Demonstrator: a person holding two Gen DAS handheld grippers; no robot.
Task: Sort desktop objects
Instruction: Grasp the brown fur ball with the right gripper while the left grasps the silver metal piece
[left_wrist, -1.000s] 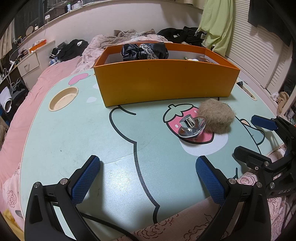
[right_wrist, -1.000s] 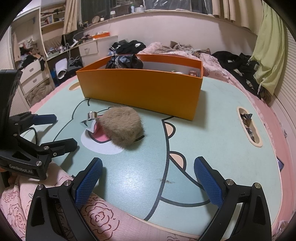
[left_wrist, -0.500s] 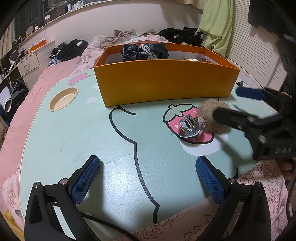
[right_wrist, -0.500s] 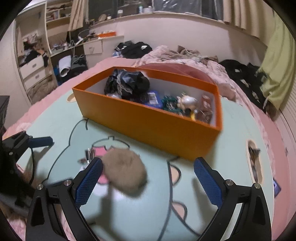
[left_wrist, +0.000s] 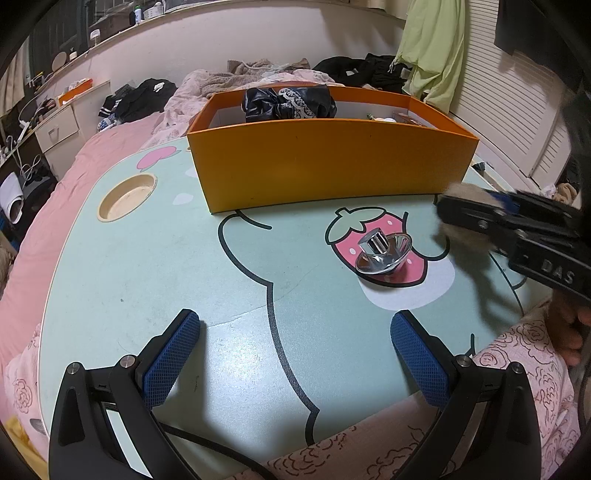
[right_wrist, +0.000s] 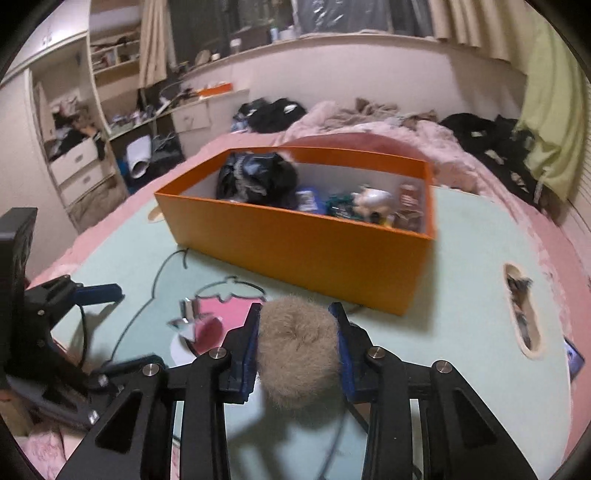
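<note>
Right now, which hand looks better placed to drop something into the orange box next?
The right. Its tongs are closing on the fluffy tan ball, with the orange box just ahead. The left tongs stand open and empty over the table, short of the shiny metal piece.

Pale green table (left_wrist: 155, 258) w/ cartoon outline, strawberry print (left_wrist: 369, 229) & round wooden cup recess (left_wrist: 127, 196) at its left; a long slot (right_wrist: 522, 314) near the right edge holds small bits, too blurred to tell. Pink rose-print bedding (left_wrist: 517, 350) around it. Behind: black clothes (left_wrist: 140, 96) on the bed, green cloth (left_wrist: 432, 48) hanging, white drawers (right_wrist: 79, 170), cluttered shelves (right_wrist: 110, 51)
</note>
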